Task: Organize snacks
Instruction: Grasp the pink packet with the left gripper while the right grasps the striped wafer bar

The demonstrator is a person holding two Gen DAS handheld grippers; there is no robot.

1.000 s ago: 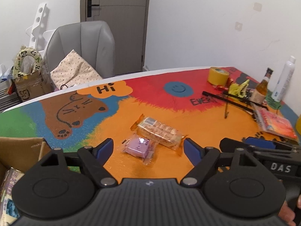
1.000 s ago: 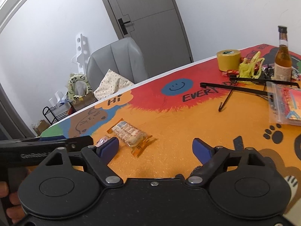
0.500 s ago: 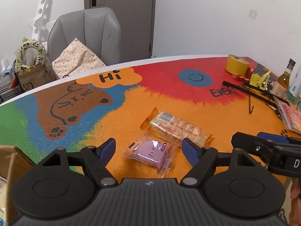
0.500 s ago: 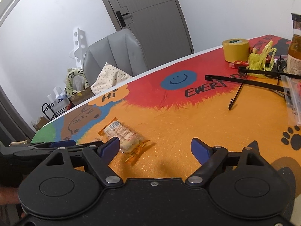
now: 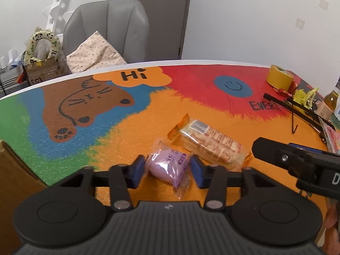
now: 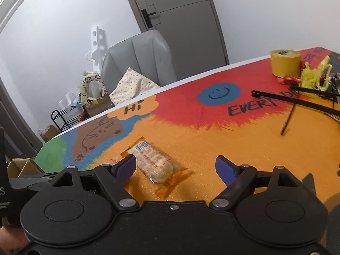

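A small purple wrapped snack (image 5: 170,165) lies on the orange part of the painted table, between the blue pads of my left gripper (image 5: 169,170). The jaws have narrowed around it and the pads touch or nearly touch the wrapper. A long clear-and-orange cracker pack (image 5: 209,143) lies just behind it and also shows in the right wrist view (image 6: 155,163). My right gripper (image 6: 176,167) is open and empty, with the cracker pack just inside its left pad. The right gripper's body (image 5: 297,161) shows at the right of the left wrist view.
A cardboard box (image 5: 14,170) stands at the table's left edge. A yellow tape roll (image 6: 285,62), yellow plastic scrap (image 6: 314,74), black rods (image 6: 297,102) and a bottle (image 5: 328,104) sit at the far right. A grey chair (image 5: 106,34) with a cushion stands behind the table.
My left gripper moved forward to the purple snack and its jaws narrowed around it. My right gripper shifted left toward the cracker pack and stayed open.
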